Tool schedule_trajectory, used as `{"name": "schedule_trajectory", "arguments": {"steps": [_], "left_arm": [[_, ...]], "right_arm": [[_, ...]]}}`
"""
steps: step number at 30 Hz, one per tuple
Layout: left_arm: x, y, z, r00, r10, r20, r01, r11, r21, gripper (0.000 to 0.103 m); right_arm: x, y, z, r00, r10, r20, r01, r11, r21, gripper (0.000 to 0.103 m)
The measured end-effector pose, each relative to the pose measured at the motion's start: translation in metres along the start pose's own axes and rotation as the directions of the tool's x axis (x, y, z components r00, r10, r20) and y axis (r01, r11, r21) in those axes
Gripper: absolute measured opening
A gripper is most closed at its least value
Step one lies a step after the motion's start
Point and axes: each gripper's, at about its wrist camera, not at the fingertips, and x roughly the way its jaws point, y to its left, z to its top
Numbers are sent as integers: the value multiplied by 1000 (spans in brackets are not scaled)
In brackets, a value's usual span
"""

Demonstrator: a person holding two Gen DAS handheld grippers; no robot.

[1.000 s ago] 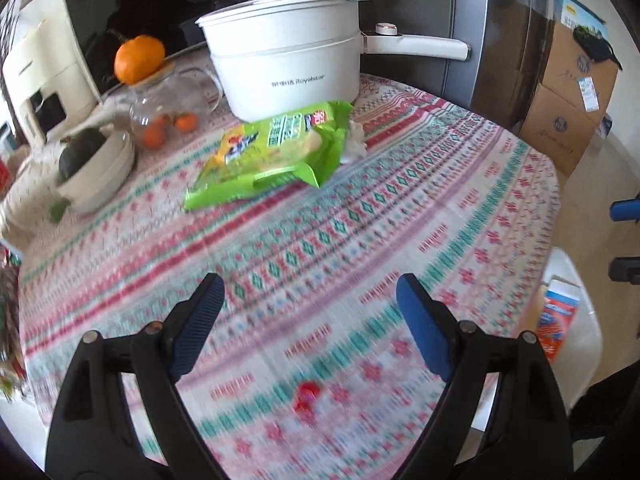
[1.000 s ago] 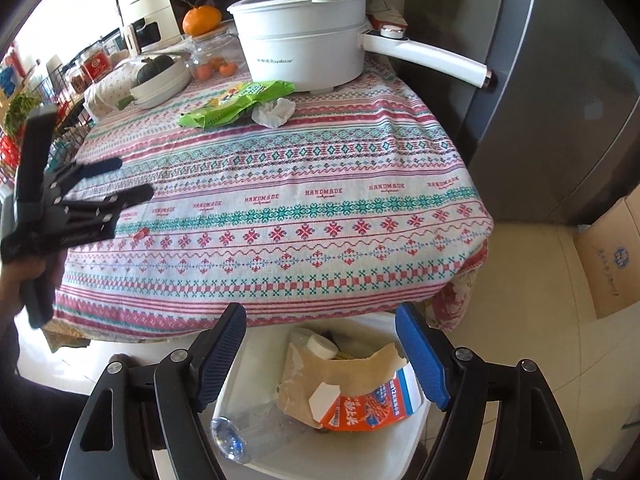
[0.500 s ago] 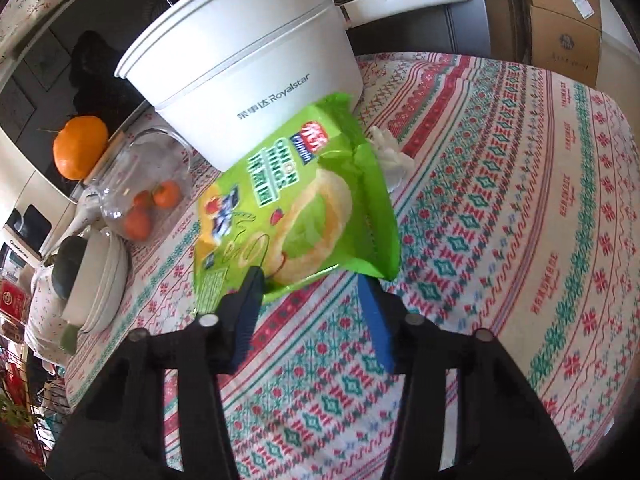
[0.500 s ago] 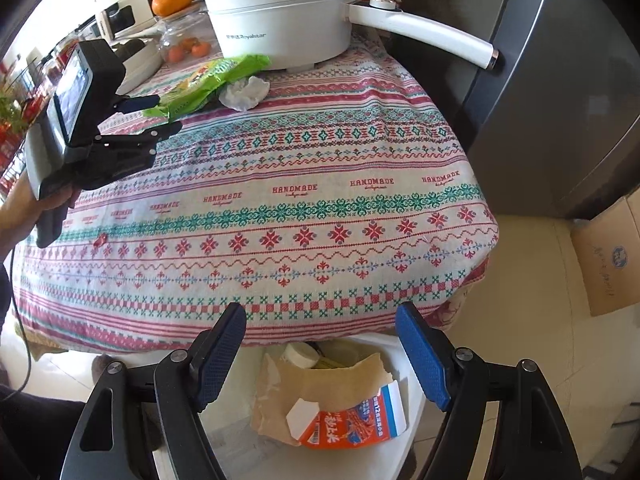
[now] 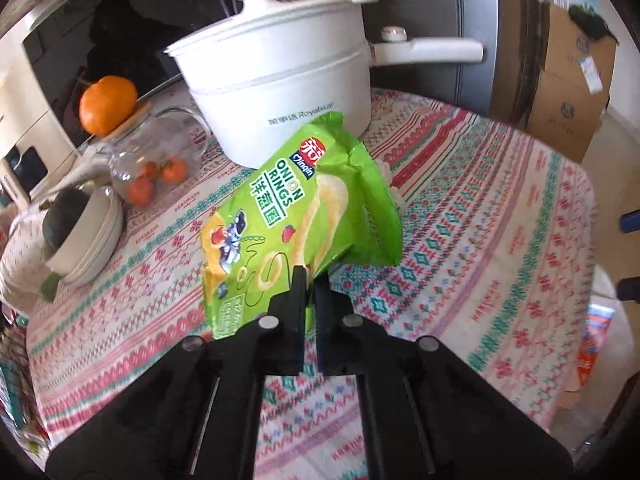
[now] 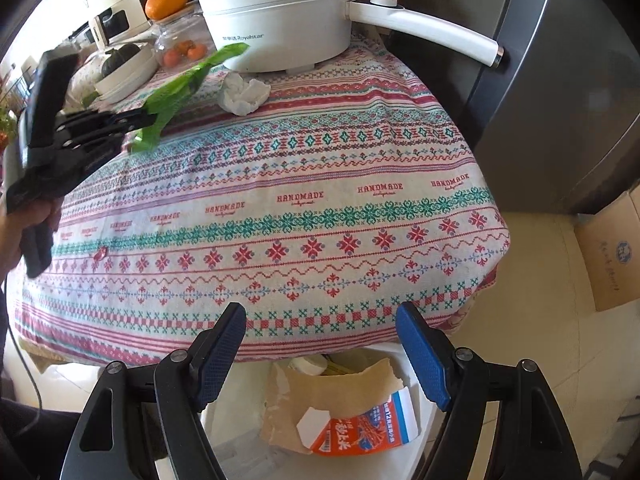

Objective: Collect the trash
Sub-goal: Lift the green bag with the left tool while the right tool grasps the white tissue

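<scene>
A green onion-rings snack bag [image 5: 296,216] is pinched at its lower edge by my left gripper [image 5: 310,280], whose jaws are shut on it; the bag tilts up off the patterned tablecloth [image 5: 480,240]. The right wrist view shows the same bag [image 6: 180,92] edge-on, held by the left gripper [image 6: 148,118] in a person's hand. A crumpled white tissue [image 6: 244,94] lies on the cloth beside the pot. My right gripper [image 6: 320,344] hangs open and empty over a white trash bin [image 6: 240,424] that holds brown paper and a red-and-blue carton [image 6: 360,428].
A white pot [image 5: 280,104] with a long handle [image 6: 424,26] stands at the table's back. Left of it are a glass jar [image 5: 156,160] with an orange [image 5: 107,104] on top and stacked bowls [image 5: 84,236]. A grey fridge [image 6: 560,80] and cardboard boxes [image 5: 568,92] stand to the right.
My left gripper went forward to the green bag, closed on its lower edge and tilted it up off the cloth. The right gripper sank slightly over the bin and stayed open.
</scene>
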Motion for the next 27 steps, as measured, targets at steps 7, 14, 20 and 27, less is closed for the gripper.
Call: {"name": "schedule_trajectory", "arguments": {"steps": [7,14,20,27], "left_arm": [[-68,25,-28,999,-35,-35,28,986,-165,4],[-96,42,-59,999,-31,-26,23,963,-269,4],[-105,58,-67,999,-29,-16,23,951,-307,4],[-99,65,-72,999,-41,-29,30,946,-324,4]], "right_arm": [[3,18,37,997,64,37,-66,996,58,79],[36,65,92,989,72,127,-77,996,42,79],[83,83,134,983,45,177,-58,996,68,79],[123,93,166,983,13,185,-26,998,63,78]]}}
